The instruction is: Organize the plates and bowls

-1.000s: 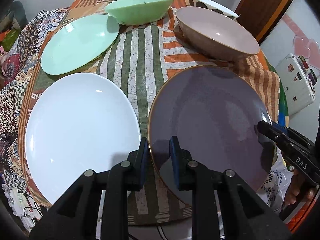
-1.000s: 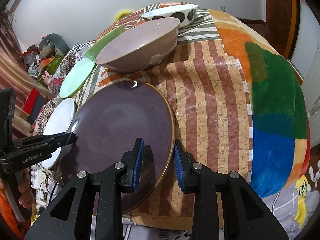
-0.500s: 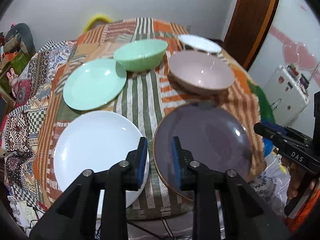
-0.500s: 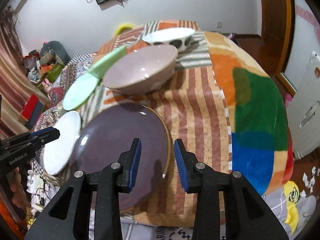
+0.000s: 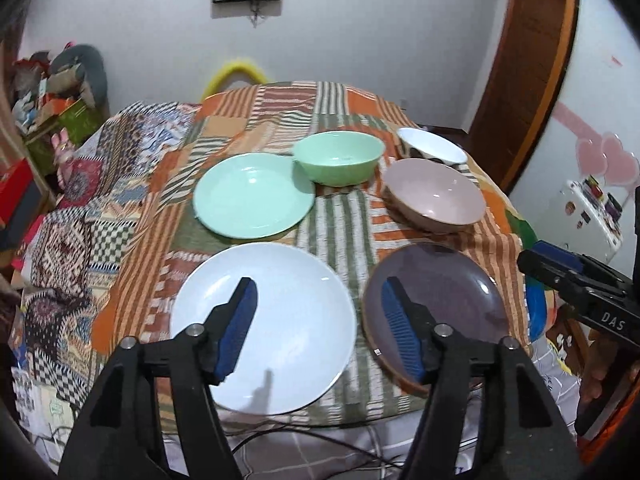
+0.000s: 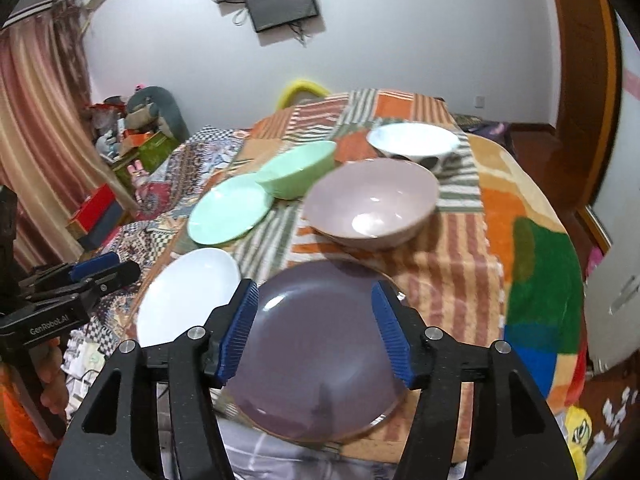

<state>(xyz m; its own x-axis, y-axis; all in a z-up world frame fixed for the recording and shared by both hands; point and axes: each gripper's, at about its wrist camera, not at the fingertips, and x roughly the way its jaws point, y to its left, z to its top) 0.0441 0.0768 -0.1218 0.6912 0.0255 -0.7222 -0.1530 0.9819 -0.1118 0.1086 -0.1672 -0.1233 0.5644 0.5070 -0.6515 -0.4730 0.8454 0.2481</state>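
Plates and bowls, six pieces, laid out apart on a table under a patchwork striped cloth point(image 5: 340, 224).

Position: left gripper point(image 5: 320, 300) hangs above the near edge, jaws opening, nothing between them; the white plate point(image 5: 288, 320) lies under its left finger, the purple plate point(image 5: 440, 292) under its right. Right gripper point(image 6: 314, 304) hangs over the purple plate point(image 6: 320, 356), jaws opening, nothing between them.

Items:
- White plate: round, glossy, plain, near left.
- Purple plate: round, glossy, dark with a thin tan rim, near right, overhanging the table edge slightly.
- Mint plate point(image 5: 254, 200): round, shallow, smooth, behind the white one.
- Mint bowl point(image 5: 338, 162): deep, smooth, just beside the mint plate.
- Pink bowl point(image 5: 434, 196): wide, glossy, behind the purple plate.
- White bowl with dark spots point(image 6: 412, 142): farthest, right rear.

Finger pads: blue, ribbed; gripper bodies black.
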